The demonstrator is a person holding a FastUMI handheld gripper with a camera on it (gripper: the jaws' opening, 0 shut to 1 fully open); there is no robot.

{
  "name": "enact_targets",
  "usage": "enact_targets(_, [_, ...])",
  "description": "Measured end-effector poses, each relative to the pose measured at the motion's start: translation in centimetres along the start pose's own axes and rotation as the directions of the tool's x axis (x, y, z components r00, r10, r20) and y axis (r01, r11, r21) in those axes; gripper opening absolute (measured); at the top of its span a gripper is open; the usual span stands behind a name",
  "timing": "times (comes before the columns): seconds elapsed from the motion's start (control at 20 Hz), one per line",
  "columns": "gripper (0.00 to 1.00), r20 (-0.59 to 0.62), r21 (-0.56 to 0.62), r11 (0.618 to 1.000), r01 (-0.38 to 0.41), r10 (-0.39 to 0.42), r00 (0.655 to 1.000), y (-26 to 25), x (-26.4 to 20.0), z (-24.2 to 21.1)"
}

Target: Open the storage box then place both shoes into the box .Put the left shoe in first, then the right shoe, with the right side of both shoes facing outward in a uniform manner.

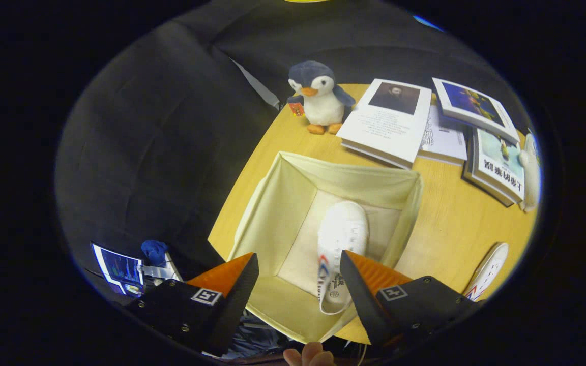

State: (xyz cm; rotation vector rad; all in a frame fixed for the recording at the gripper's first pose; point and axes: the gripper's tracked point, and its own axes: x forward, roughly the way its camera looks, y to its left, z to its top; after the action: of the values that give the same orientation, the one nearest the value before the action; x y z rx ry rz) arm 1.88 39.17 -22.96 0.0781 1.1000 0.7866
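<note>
An open cream fabric storage box (293, 203) stands on the wooden table, directly below and ahead of my fingers. One white shoe (341, 234) with red and blue markings lies inside it on the floor of the box, toe pointing away, close to the right finger. The second white shoe (489, 272) lies on the table to the right of the box, partly hidden behind my right finger. My gripper (298, 277) hangs over the box's near wall, open, with nothing between the orange fingers (232, 277).
A plush penguin (318, 96) stands beyond the box. Several books (389, 122) lie at the far right of the table (445, 223). A white object (529, 173) sits at the table's right end. A person's fingertips (311, 354) show below. A screen (120, 272) glows lower left.
</note>
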Motion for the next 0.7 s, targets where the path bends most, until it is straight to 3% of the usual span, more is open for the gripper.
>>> enact_targets(0.35, [0.96, 0.064, 0.067, 0.997, -0.047, 0.043, 0.997, -0.1, -4.3, 0.7])
enact_targets(0.7, [0.96, 0.176, 0.108, 0.994, -0.033, 0.014, 0.984, -4.0, -10.8, 0.6])
